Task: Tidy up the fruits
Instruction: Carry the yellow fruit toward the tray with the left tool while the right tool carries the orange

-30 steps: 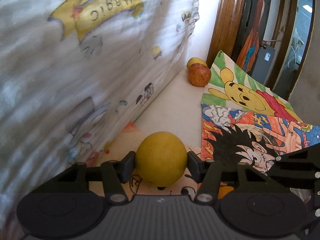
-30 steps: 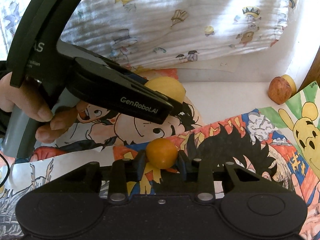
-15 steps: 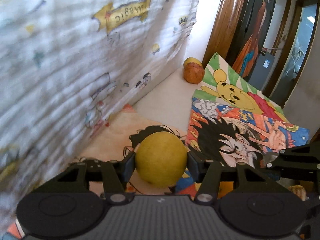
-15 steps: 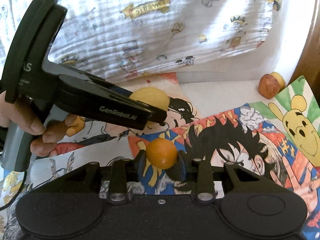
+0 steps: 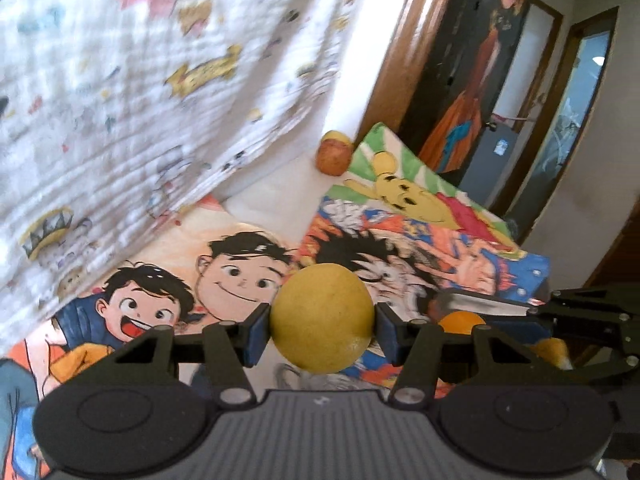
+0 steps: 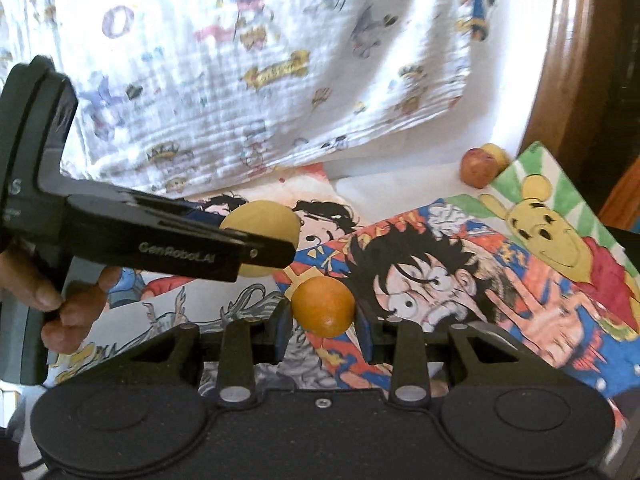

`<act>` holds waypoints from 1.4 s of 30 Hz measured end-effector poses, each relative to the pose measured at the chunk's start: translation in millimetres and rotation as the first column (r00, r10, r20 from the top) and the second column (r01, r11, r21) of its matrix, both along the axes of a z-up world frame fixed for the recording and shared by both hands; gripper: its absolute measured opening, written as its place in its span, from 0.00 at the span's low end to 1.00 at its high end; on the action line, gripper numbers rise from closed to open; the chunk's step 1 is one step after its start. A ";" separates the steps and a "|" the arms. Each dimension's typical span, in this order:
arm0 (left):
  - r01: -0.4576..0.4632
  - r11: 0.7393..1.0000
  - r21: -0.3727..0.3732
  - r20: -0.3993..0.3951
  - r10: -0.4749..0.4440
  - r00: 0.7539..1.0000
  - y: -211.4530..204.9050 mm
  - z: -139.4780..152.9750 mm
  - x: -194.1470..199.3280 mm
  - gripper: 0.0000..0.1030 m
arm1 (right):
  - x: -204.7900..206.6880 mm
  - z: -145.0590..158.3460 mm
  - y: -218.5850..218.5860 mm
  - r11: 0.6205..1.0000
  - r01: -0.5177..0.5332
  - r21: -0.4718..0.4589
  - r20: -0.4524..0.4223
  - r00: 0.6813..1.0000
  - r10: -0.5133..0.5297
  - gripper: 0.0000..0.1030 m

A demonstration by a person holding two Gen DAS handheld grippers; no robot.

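Left tool (image 5: 323, 326) clamps a round yellow fruit (image 5: 322, 317); right tool (image 6: 323, 311) clamps a smaller orange fruit (image 6: 323, 306), stem dimple downward; two more fruits (image 6: 478, 167) lie at 1 o'clock

Colourful cartoon drawings (image 6: 460, 280) overlap across the bench, a yellow bear sheet (image 5: 404, 188) at the far end. A printed white cloth (image 6: 280, 72) hangs behind them, beside a wooden door frame (image 5: 396, 60).

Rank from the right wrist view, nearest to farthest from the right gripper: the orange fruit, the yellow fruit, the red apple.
1. Orange fruit: clamped in the right gripper.
2. Yellow fruit: up-left, held by the left gripper.
3. Red apple: far right corner, by the wall.
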State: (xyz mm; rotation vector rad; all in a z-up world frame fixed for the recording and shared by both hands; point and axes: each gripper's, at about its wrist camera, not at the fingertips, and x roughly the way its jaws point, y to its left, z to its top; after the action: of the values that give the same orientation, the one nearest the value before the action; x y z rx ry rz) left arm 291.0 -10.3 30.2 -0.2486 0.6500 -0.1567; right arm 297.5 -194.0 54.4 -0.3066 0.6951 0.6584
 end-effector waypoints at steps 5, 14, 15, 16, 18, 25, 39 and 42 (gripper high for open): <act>0.028 1.000 -0.001 0.041 -0.028 0.999 -19.1 17.8 -27.8 0.57 | -28.1 13.5 -20.2 0.999 0.043 0.030 0.026 0.999 -0.043 0.35; 0.069 0.998 -0.013 0.096 -0.067 0.993 -45.6 41.1 -70.5 0.57 | -70.8 35.3 -57.1 0.991 0.117 0.063 0.087 0.989 -0.122 0.35; 0.072 0.997 -0.014 0.101 -0.070 0.992 -48.4 42.8 -74.8 0.57 | -74.8 36.9 -60.6 0.990 0.125 0.068 0.092 0.987 -0.131 0.35; 0.076 0.997 -0.016 0.105 -0.074 0.992 -51.5 44.4 -79.2 0.57 | -79.6 38.3 -63.9 0.988 0.133 0.073 0.099 0.985 -0.140 0.35; 0.084 0.996 -0.020 0.112 -0.082 0.990 -56.9 46.6 -87.7 0.57 | -88.8 40.0 -71.4 0.985 0.150 0.081 0.112 0.981 -0.159 0.35; 0.109 0.993 -0.039 0.119 -0.104 0.987 -75.4 46.7 -111.9 0.57 | -115.0 39.5 -100.3 0.969 0.218 0.117 0.128 0.964 -0.233 0.35; 0.226 0.972 -0.062 0.073 -0.222 0.972 -115.5 24.7 -140.9 0.57 | -157.9 17.0 -151.8 0.931 0.332 0.153 0.089 0.933 -0.348 0.35; 0.236 0.970 -0.062 0.058 -0.233 0.971 -120.4 19.1 -143.8 0.57 | -165.3 11.8 -157.3 0.925 0.346 0.155 0.084 0.929 -0.362 0.35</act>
State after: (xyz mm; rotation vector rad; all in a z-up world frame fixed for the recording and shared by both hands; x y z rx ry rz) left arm 147.1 -130.7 49.3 -0.2324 0.6236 -0.4119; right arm 132.2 -351.3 66.2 -0.0835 0.5758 0.3374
